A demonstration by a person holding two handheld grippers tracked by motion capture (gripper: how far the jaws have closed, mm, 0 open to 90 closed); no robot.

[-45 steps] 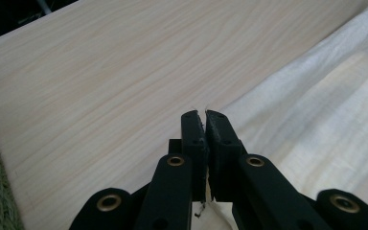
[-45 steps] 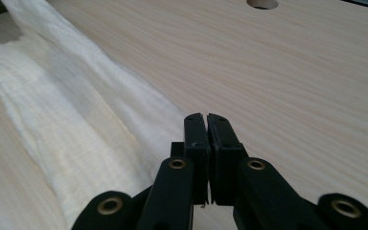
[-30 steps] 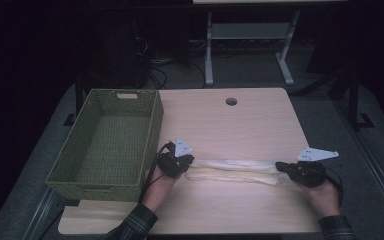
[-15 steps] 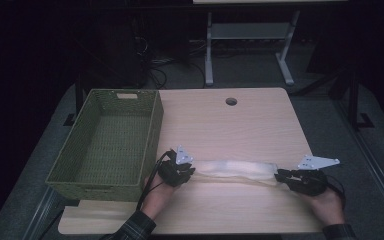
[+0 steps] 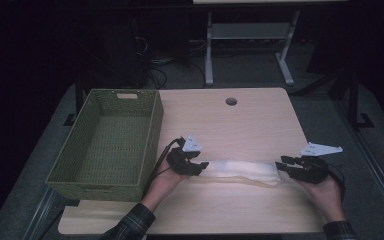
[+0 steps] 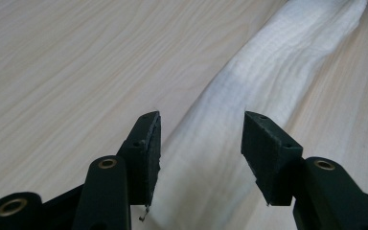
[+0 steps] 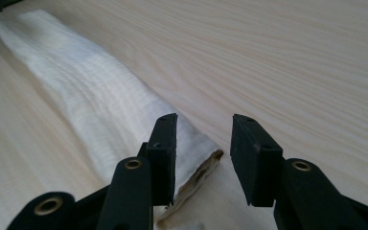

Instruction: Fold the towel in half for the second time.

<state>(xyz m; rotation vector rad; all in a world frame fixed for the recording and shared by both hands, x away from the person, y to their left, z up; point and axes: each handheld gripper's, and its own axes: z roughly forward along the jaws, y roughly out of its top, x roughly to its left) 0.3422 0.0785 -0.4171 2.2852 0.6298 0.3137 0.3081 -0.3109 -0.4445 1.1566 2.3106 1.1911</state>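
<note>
A white cloth [image 5: 240, 171] is lying on the desk [image 5: 240, 125] as a long, narrow folded band, stretched out sideways along the near part of the desk between the two grippers, and the folding work appears to be somewhere in its middle. The left gripper [image 5: 198, 166] is sitting at the band's left end with its jaws standing apart; in the left gripper view the cloth [image 6: 249, 96] is running up between and beneath the open jaws, and nothing is being pinched. The right gripper [image 5: 286, 165] is resting at the right end, likewise open (its own view is showing the cloth's layered end [image 7: 199, 165] lying just beside and partly under the left-hand jaw, with bare desk under the other), so it is holding nothing either. Judging from the stacked layers at that end, the lengthwise folding is looking finished and both ends are looking freshly let go or not yet gripped. What is probably remaining is folding the band across its length into a compact bundle, and possibly placing it into the green woven basket [image 5: 105, 137], which is standing empty at the left side of the desk, near the left gripper but apart from the cloth.
</note>
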